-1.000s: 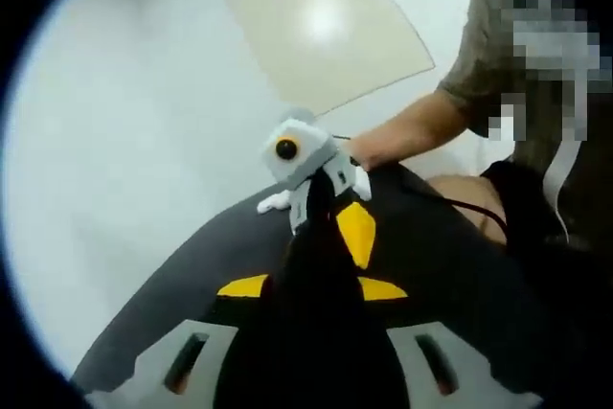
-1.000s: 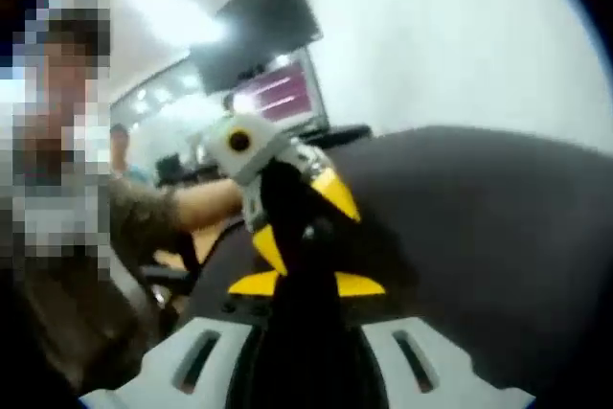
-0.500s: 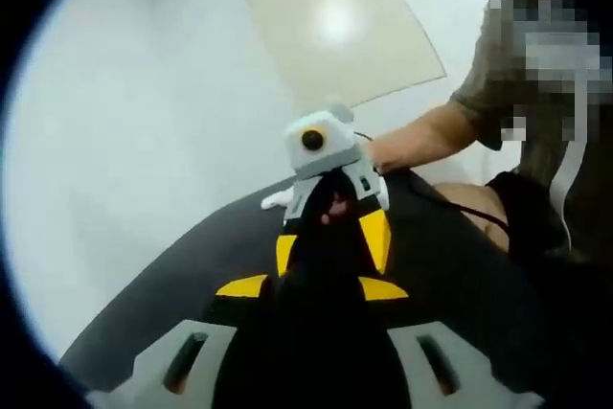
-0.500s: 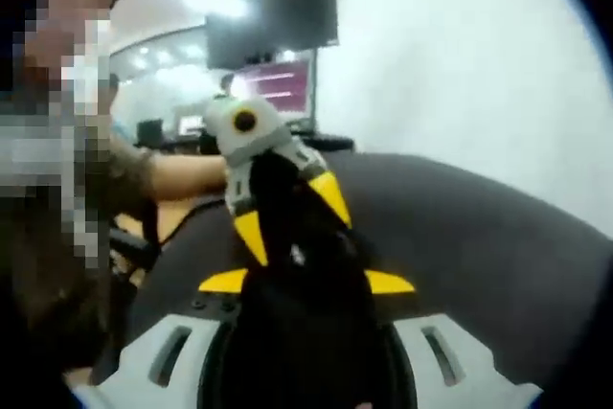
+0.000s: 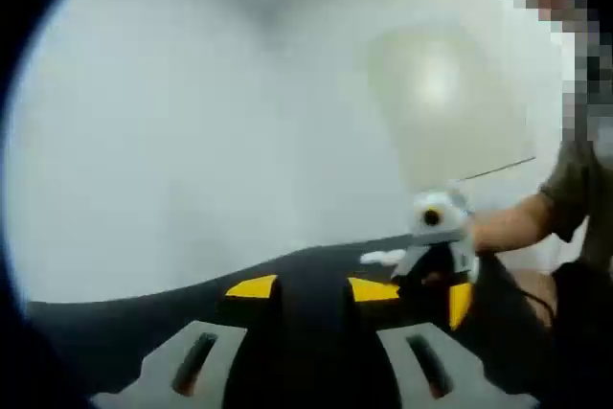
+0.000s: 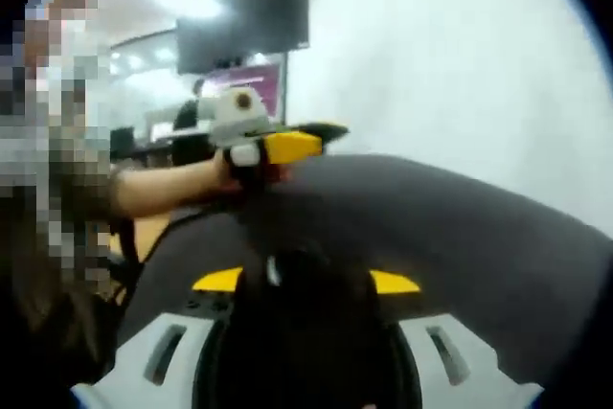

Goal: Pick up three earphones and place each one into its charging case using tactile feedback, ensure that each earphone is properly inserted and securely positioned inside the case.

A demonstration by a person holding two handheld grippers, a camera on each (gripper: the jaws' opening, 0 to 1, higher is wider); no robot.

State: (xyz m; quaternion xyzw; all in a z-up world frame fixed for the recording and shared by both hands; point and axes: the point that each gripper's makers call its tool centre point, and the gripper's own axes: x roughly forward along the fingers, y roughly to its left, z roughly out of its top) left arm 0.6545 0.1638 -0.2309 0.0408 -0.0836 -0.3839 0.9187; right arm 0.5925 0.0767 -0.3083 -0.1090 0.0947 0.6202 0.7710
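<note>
Both hand-held grippers aimed up off dark worktop [image 6: 460,227]; left hand-held gripper [image 6: 287,146] jaws look narrow, right hand-held gripper [image 5: 445,280] can't tell; risk: blind descent onto earphones w/o seeing them

In the left gripper view the left gripper [image 5: 311,289] rises from the bottom, jaws dark and blurred. The right gripper [image 5: 442,261] enters at the right, held by a bare forearm [image 5: 512,222].

In the right gripper view the left gripper [image 6: 287,146] lies sideways, a hand [image 6: 225,171] behind it.
</note>
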